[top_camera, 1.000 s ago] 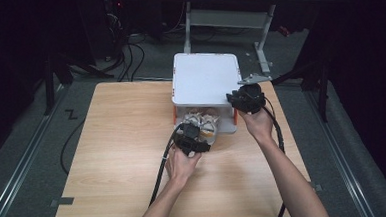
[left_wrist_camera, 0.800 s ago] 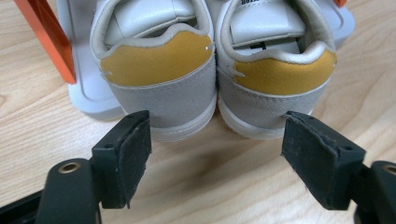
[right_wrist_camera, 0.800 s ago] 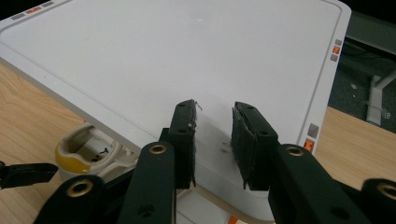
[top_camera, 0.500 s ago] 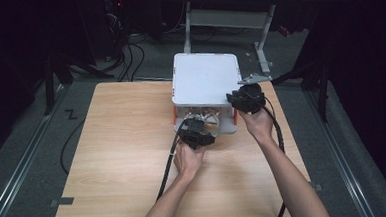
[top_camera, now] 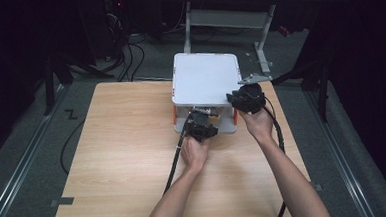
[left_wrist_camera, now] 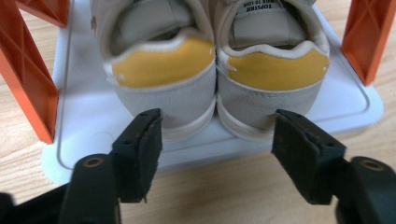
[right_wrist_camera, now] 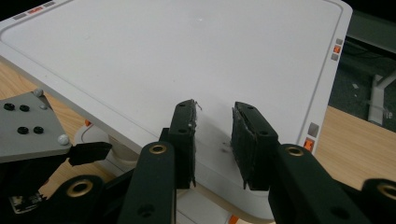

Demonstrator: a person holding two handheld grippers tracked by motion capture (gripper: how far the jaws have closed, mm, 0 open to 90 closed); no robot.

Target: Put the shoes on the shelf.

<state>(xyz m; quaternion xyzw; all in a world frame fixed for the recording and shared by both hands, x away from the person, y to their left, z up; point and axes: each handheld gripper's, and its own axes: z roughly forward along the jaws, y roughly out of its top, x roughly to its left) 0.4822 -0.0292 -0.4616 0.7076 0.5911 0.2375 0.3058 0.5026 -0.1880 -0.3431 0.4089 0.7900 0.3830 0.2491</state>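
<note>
Item: pair of shoes, grey with yellow heel tabs, side by side on lower white shelf of small rack, heels facing out, between orange posts.
Left gripper: jaws spread wide, level with both heels, not touching.
Right gripper: jaws narrowly parted, resting on top shelf near corner, holding nothing.
Advice: centre on 1 heel or span both evenly; close low on heel; right steadies rack.

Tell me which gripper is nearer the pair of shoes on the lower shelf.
Left. The left gripper hangs open just behind the shoes' yellow heels. The right gripper is over the corner of the white top shelf, above them.
</note>
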